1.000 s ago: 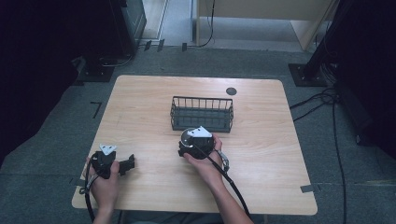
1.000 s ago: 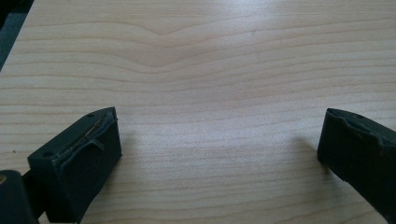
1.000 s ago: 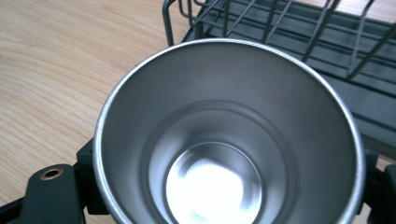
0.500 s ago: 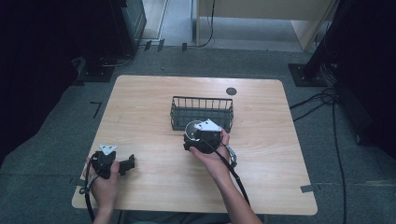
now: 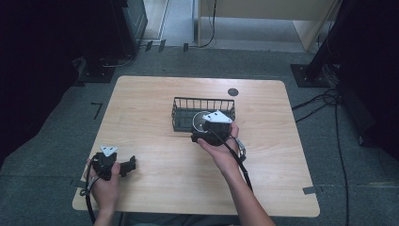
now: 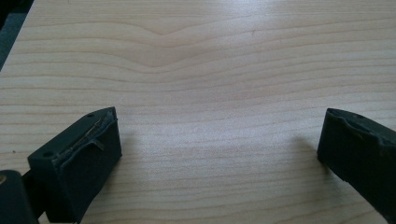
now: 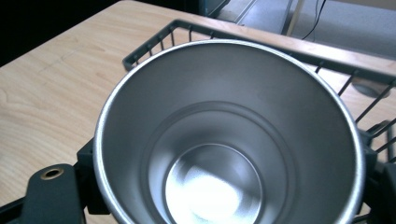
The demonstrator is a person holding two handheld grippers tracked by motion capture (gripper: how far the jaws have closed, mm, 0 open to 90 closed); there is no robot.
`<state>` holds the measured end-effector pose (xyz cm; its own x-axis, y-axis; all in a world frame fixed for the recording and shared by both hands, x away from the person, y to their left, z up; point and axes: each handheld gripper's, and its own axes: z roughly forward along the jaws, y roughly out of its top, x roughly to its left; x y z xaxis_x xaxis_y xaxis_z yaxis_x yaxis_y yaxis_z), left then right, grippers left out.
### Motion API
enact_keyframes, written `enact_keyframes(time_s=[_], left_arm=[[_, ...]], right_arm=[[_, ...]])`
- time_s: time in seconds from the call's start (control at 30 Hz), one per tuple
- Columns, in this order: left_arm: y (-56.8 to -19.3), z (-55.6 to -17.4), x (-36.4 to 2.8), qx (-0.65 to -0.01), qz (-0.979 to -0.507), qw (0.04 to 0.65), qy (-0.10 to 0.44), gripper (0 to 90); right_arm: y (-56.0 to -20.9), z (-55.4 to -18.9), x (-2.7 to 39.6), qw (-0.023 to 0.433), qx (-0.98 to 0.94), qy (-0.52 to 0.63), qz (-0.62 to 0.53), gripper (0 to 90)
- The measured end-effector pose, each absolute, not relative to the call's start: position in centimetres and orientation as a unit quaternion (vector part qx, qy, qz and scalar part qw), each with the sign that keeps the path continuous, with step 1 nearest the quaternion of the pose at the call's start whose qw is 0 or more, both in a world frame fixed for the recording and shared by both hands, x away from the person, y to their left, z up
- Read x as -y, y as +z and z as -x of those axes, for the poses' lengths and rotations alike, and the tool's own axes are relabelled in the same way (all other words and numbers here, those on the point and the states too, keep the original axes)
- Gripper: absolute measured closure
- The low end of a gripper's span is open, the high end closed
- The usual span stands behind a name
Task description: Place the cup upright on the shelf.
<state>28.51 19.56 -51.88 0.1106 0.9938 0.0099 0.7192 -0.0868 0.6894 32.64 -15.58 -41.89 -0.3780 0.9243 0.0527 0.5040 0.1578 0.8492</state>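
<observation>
A shiny steel cup [image 7: 224, 140] sits tipped toward the camera between my right gripper's [image 7: 219, 186] black jaws, its empty inside showing. In the high view the cup [image 5: 200, 121] hangs over the near wall of a black wire basket [image 5: 203, 100], with my right gripper [image 5: 203, 128] shut on it. The basket's rim [image 7: 154, 44] runs just behind the cup. Near the table's front left corner my left gripper [image 5: 127, 165] rests low over the wood. Its jaws stand wide apart, and my left gripper [image 6: 219, 154] has only bare wood between them.
The light wooden table [image 5: 155, 103] carries the basket near its middle and a small dark round disc [image 5: 232, 92] behind it. Grey floor, dark equipment and cables [image 5: 329, 101] surround the table. Bare wood lies left and right of the basket.
My right gripper has risen and moved away from the person with the cup, from the table in front of the basket to over its near wall. The left gripper has not moved.
</observation>
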Motion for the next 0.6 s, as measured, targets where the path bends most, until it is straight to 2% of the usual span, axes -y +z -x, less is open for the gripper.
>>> enact_keyframes(time_s=[0.6], left_arm=[[-51.9,-28.5,-19.6,-0.617,-0.694,0.273,0.251,0.0]], right_arm=[[-39.1,-34.8,17.6,0.294,-0.699,0.425,-0.493,17.8]])
